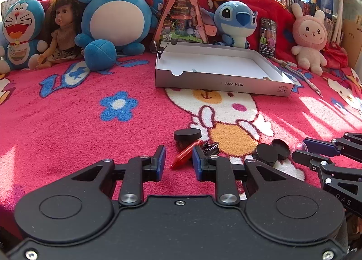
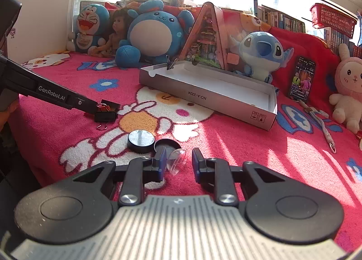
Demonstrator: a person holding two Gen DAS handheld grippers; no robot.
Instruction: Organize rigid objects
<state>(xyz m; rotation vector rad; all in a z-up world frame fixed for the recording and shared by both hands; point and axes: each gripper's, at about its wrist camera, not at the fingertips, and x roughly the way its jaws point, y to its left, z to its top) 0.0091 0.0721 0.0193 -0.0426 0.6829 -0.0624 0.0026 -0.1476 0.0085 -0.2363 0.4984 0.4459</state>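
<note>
My left gripper (image 1: 178, 161) is open, low over the blanket, with a red pen-like stick (image 1: 185, 154) lying between its fingers. A black binder clip (image 1: 210, 148) and a black round lid (image 1: 187, 135) lie just beyond it. My right gripper (image 2: 178, 162) is open around a clear plastic dome (image 2: 177, 160); it also shows in the left wrist view (image 1: 301, 150). Two black round pieces (image 2: 141, 138) (image 2: 166, 144) lie just ahead of it. An open white cardboard box (image 1: 222, 83) (image 2: 203, 97) lies further back.
Plush toys (image 1: 117, 22), a doll (image 1: 62, 33) and a triangular toy house (image 1: 183, 13) line the back of the red blanket. A phone (image 2: 302, 78) leans at the right with a lanyard (image 2: 323, 124) before it. A binder clip (image 2: 172, 63) grips the box's far rim.
</note>
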